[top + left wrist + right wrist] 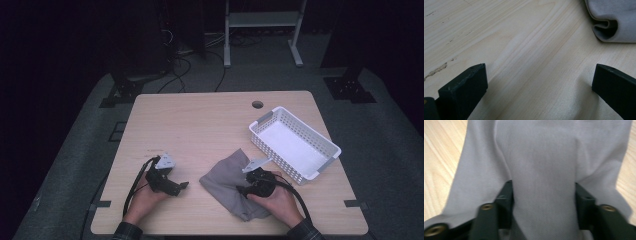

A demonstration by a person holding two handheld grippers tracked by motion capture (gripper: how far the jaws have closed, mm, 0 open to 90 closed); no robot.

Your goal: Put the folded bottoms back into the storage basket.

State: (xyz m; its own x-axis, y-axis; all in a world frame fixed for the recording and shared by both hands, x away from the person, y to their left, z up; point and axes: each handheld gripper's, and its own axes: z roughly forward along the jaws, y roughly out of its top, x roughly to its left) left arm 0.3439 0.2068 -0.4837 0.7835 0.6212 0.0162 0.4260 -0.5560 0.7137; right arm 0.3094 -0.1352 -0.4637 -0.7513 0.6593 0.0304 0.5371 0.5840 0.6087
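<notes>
From the high view, a grey cloth (232,186) lies crumpled on the table (200,125) beside a white basket (295,142); the right tool (245,189) rests on it, the left tool (182,187) just beside it. The left gripper view shows that tool's jaws spread wide over bare wood, holding nothing, the cloth's folded edge (610,25) ahead. The right gripper view reveals a ridge of cloth (544,182) bunched between partly open jaws: a grasp seems underway, and closing should come next.

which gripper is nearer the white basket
Right. The right gripper sits on the grey cloth, just in front of the white basket; the left gripper rests on bare table beyond the cloth, farther off.
</notes>
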